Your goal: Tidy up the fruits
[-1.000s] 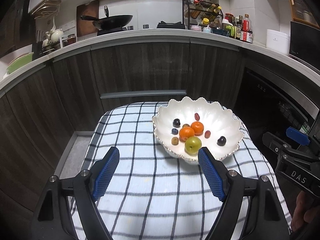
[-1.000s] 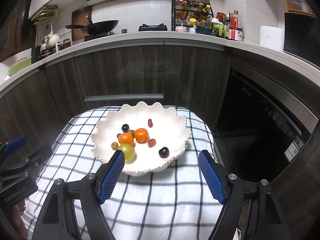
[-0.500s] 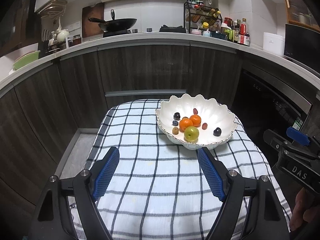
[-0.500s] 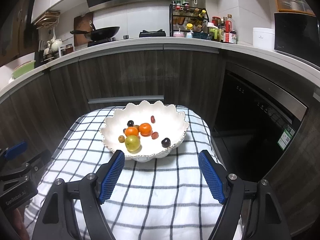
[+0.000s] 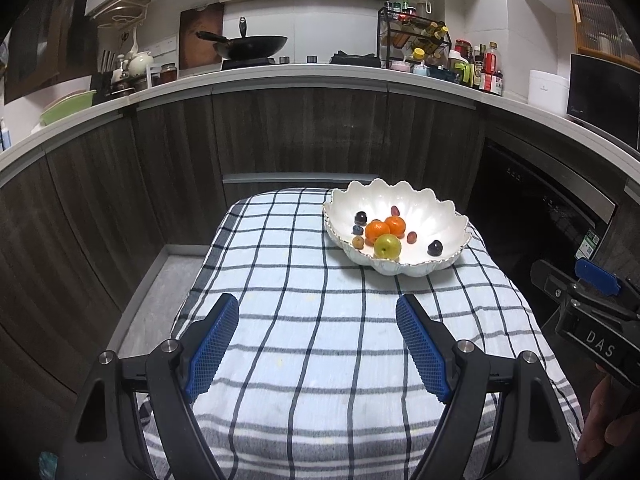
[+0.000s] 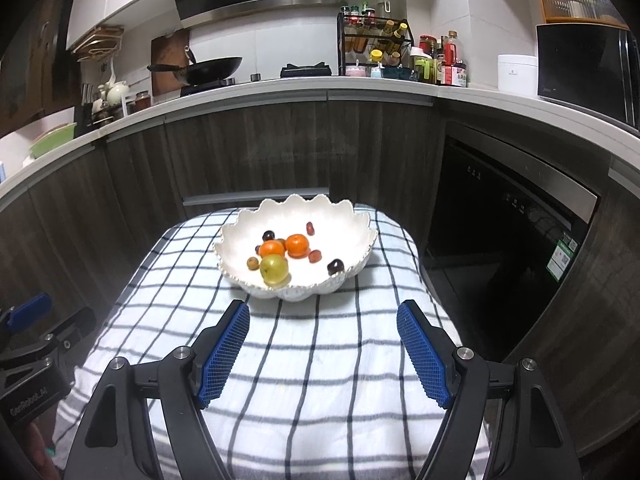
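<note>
A white scalloped bowl [image 5: 424, 210] [image 6: 352, 232] stands at the far right of a checked cloth [image 5: 304, 320] [image 6: 320, 360]. In it lie two oranges [image 5: 384, 228] [image 6: 297, 245], a green apple [image 5: 387, 246] [image 6: 274, 268] and several small dark and red fruits [image 5: 435, 247] [image 6: 335, 266]. My left gripper [image 5: 318, 340] hovers open over the cloth, well short of the bowl, with nothing between its blue pads. My right gripper [image 6: 323, 346] is open too, just short of the bowl's near rim. Each gripper shows at the edge of the other's view.
Dark wood cabinets [image 5: 280, 136] curve behind the table under a white counter carrying a wok [image 5: 248, 46], a bottle rack [image 5: 416, 40] and jars. A black oven front [image 6: 500, 248] stands at the right. A grey ledge [image 5: 160, 292] lies beside the cloth's left edge.
Both grippers have drawn back from the bowl, which now looks smaller and farther off in both views. More cloth shows ahead of the fingers. Jaw openings are unchanged.
</note>
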`<state>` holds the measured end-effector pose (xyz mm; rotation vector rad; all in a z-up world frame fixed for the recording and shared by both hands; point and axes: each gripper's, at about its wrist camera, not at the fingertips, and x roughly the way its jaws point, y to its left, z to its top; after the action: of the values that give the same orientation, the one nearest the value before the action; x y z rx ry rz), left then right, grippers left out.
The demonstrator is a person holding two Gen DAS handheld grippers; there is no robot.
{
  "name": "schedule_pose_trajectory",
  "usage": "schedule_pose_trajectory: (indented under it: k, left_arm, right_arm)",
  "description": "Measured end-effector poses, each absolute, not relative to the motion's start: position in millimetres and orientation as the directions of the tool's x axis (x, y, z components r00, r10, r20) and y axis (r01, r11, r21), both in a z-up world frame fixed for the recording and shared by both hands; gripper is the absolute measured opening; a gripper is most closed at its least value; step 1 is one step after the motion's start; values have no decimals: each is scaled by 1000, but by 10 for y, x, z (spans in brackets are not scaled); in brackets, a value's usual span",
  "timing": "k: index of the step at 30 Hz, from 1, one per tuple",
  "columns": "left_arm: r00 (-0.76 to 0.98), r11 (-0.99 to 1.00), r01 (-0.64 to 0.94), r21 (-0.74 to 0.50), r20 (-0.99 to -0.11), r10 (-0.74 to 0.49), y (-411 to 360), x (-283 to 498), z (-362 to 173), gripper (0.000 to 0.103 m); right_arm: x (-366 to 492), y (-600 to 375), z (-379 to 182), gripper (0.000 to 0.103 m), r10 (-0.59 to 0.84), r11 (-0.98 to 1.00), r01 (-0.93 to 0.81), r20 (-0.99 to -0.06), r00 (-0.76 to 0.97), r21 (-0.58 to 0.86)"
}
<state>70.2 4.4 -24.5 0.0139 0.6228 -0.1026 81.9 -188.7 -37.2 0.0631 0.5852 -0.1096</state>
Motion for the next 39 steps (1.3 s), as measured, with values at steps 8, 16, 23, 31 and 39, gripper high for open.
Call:
schedule_pose_trajectory:
  k: [8,16,23,31,39]
  left_arm:
    - [810,995,95,-15,-581,-86,83,599,-274,88]
    - [818,996,93,-7,-569,-80,85,559,-249,92]
    - [823,996,86,-12,-563,-78,105,550,-225,93]
    - [826,996,91,-12,-558,-82,86,535,-211,93]
    - [826,996,89,-11,-558,-80,82,531,-205,93]
  right_arm:
    - [616,-1843,-367,90,-120,990,144,-539,834,4]
    - [574,-1855,-344,91,-126,989,150,-543,830,0]
    - [565,-1861,-343,91,-127,989,151,-541,831,-1]
    - [554,-1865,-322,91,-127,988,153,-538,834,4]
    - [549,-1878,-310,91,-124,988,153,-541,832,9]
